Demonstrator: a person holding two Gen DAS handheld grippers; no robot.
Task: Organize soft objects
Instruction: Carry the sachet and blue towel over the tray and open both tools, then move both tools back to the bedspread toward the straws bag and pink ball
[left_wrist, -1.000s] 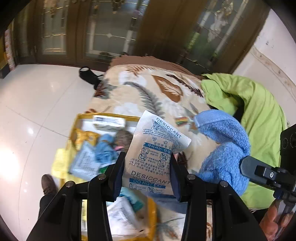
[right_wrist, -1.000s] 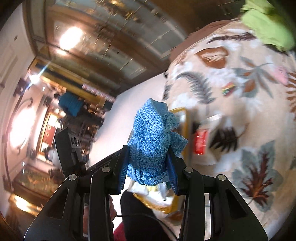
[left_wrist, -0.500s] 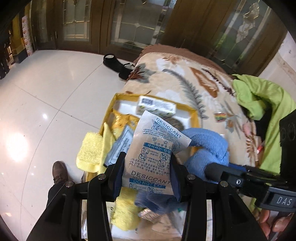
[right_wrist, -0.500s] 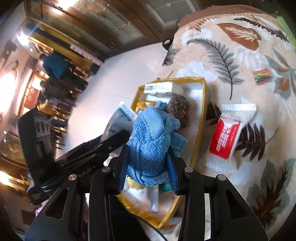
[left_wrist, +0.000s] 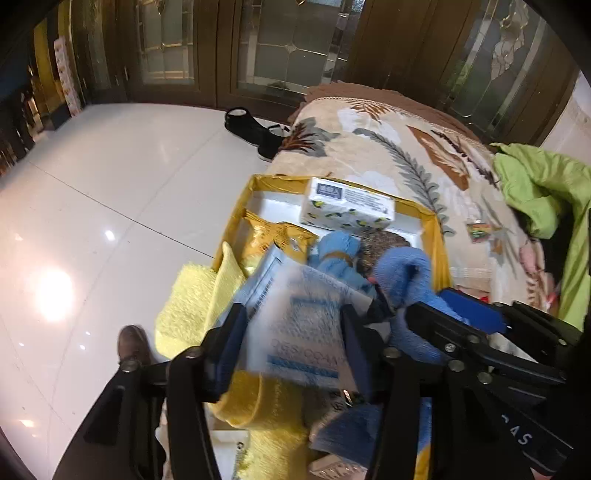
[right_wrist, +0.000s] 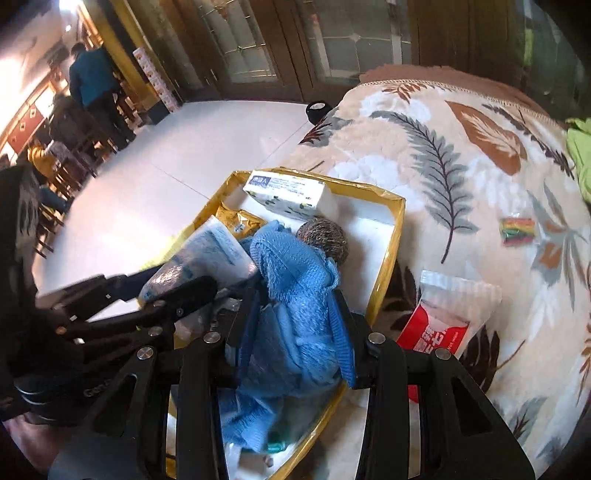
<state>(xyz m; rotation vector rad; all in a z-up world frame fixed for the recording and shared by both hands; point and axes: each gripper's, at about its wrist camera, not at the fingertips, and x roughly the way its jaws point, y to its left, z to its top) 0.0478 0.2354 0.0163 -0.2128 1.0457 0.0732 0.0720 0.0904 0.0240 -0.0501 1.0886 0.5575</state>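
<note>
A yellow-rimmed box (left_wrist: 439, 236) of soft items sits at the edge of a leaf-print blanket (right_wrist: 443, 147). My left gripper (left_wrist: 291, 321) hangs over the box and its jaws are opening. A white desiccant packet (left_wrist: 303, 332) lies blurred between them, with a gap at the left pad. My right gripper (right_wrist: 295, 306) is shut on a blue knitted cloth (right_wrist: 295, 280), low over the box beside the left one. From the right wrist I see the left gripper (right_wrist: 166, 280) with the desiccant packet (right_wrist: 210, 251) at its tips.
The box (right_wrist: 391, 251) holds a tissue pack (left_wrist: 347, 210), a yellow cloth (left_wrist: 192, 302), a gold packet (left_wrist: 273, 236) and a brown knitted ball (right_wrist: 325, 240). On the blanket lie a red-and-white packet (right_wrist: 443, 321), a rainbow item (right_wrist: 517, 230) and a green garment (left_wrist: 543, 192). White floor lies to the left.
Both grippers have come down over the box and closer together. The left jaws have widened and the desiccant packet now looks loose. The right gripper still grips the blue cloth.
</note>
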